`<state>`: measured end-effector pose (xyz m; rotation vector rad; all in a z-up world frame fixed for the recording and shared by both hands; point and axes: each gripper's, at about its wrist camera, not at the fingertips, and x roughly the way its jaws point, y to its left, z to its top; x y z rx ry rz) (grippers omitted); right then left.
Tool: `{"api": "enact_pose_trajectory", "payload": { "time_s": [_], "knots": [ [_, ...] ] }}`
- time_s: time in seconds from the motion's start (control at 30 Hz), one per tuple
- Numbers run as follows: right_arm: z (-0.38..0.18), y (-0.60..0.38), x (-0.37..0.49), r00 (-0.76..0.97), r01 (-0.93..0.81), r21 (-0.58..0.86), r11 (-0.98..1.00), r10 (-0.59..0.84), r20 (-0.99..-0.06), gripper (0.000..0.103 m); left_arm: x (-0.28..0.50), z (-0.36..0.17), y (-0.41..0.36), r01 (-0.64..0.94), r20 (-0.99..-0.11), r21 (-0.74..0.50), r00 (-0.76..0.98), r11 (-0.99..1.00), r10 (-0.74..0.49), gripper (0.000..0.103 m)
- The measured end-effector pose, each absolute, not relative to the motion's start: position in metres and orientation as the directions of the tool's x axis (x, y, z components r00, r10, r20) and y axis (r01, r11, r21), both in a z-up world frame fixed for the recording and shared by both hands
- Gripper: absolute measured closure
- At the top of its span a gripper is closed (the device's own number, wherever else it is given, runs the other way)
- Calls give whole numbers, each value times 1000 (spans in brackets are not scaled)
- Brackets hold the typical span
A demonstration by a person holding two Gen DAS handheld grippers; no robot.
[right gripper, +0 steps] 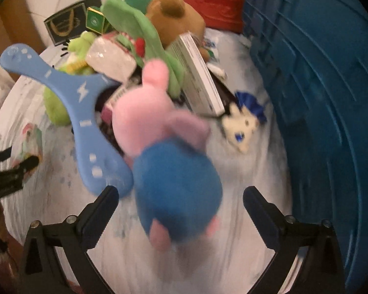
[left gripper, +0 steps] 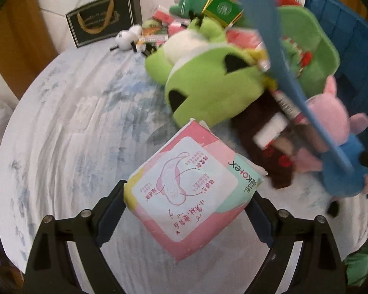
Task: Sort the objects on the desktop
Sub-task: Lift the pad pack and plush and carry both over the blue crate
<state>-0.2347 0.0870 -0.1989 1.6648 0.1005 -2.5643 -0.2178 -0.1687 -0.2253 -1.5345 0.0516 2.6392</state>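
Left claw (left gripper: 186, 210) pinches the pink pad pack (left gripper: 191, 191); right claw (right gripper: 180, 203) spread around the blurred pig plush (right gripper: 169, 166).

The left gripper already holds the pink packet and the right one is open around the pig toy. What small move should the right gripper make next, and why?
Probably close the right gripper on the pig toy. Its fingers stand wide open on either side of the toy's blue body, which lies between them on the table, so nothing is gripped yet. The blue crate stands just to the right, a likely place for it afterwards.
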Motion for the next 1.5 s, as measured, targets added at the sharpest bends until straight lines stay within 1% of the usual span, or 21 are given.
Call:
{"api": "enact_pose_trajectory", "payload": {
  "time_s": [0.1, 0.2, 0.27, 0.3, 0.4, 0.47, 0.6, 0.73, 0.9, 1.07, 1.17, 1.33, 1.4, 1.5],
  "knots": [
    [-206, 77, -242, -399, 183, 24, -983, -96, -912, 0, -224, -216, -158, -52, -854, -17, -518, -998, 42, 12],
    [-233, 69, -272, -359, 246, 36, -969, -125, -925, 2, -226, -211, -150, 1, -848, -19, -530, -1000, 16, 12],
    [-252, 66, -288, -327, 263, 39, -964, -127, -936, 13, -227, -209, -145, 28, -843, -23, -538, -999, 4, 12],
    [-261, 67, -291, -305, 273, 77, -959, -162, -939, 28, -225, -206, -140, 40, -841, -17, -540, -999, -7, 12],
    [-259, 67, -284, -326, 291, 90, -952, -187, -927, 34, -223, -201, -134, 63, -840, 0, -541, -998, -34, 12],
    [-249, 71, -275, -348, 298, 108, -948, -213, -913, 36, -215, -192, -127, 60, -835, 12, -548, -998, -43, 12],
    [-207, 89, -251, -444, 277, 153, -949, -268, -855, 37, -209, -169, -120, 44, -801, 25, -596, -999, -46, 12],
    [-153, 103, -219, -562, 261, 172, -950, -294, -773, 37, -193, -139, -111, -8, -758, 19, -652, -1000, -9, 12],
    [-77, 108, -175, -692, 246, 148, -958, -280, -665, 37, -171, -90, -95, -100, -665, -5, -743, -995, 78, 12],
    [-13, 131, -138, -774, 222, 167, -961, -278, -569, 37, -153, -47, -73, -181, -586, -17, -795, -983, 157, 12],
    [24, 154, -125, -817, 201, 154, -967, -252, -519, 37, -148, -19, -53, -226, -538, -17, -819, -974, 200, 12],
    [103, 204, -97, -896, 152, 105, -983, -182, -405, 36, -151, 38, 1, -302, -446, -15, -851, -953, 277, 12],
    [131, 232, -95, -917, 122, 74, -990, -141, -374, 36, -159, 64, 36, -339, -425, -31, -847, -940, 320, 12],
    [163, 275, -105, -931, 73, 22, -997, -76, -357, 36, -177, 91, 87, -384, -434, -55, -822, -922, 368, 12]
  ]
}}
